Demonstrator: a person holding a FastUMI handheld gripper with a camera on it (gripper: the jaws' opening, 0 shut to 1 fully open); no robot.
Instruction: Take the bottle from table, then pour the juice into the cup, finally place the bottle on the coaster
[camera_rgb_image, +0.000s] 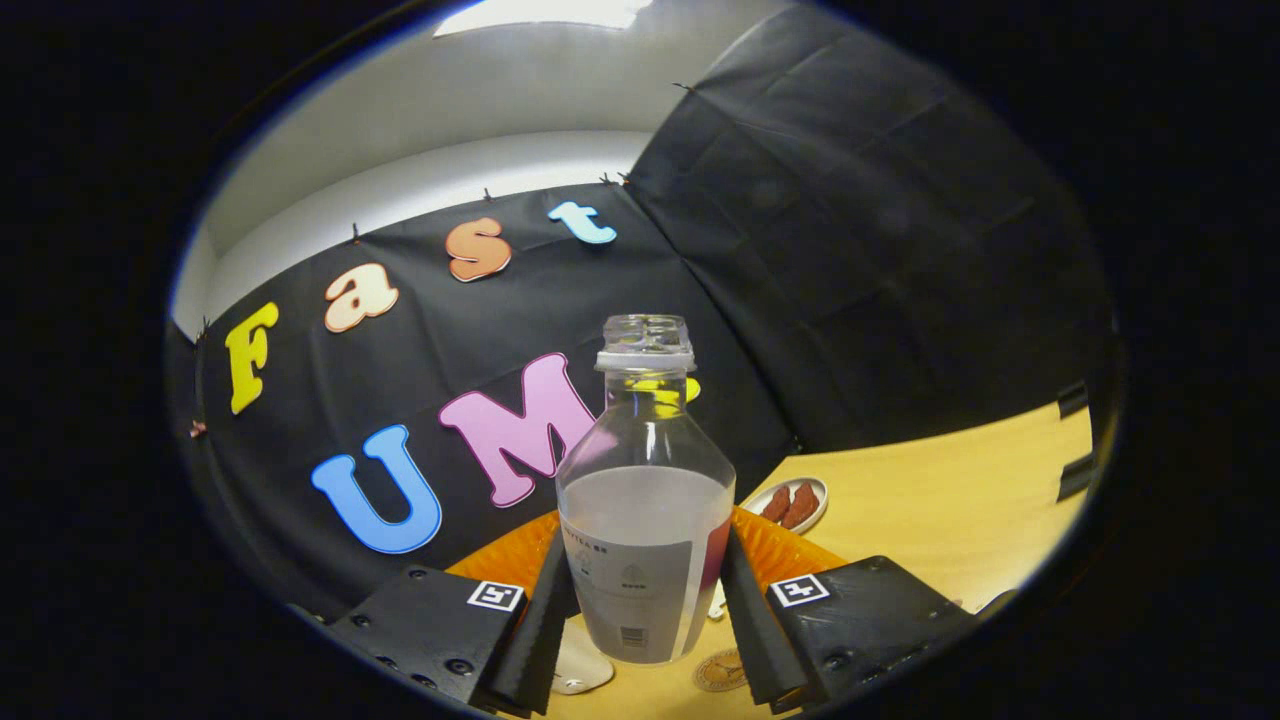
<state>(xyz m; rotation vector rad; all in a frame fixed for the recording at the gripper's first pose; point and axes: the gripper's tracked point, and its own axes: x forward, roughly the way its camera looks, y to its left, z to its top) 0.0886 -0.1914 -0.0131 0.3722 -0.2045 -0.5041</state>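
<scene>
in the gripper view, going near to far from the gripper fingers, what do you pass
coaster by the fingertips → bottle clamped between the fingers of the gripper → orange plate behind it → small dish of brown pieces → black booth wall

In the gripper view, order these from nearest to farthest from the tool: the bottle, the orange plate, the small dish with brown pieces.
1. Bottle: between the fingers of the tool, gripped on both sides.
2. Orange plate: just behind the bottle.
3. Small dish: beyond the plate, on the table's right part.
</scene>
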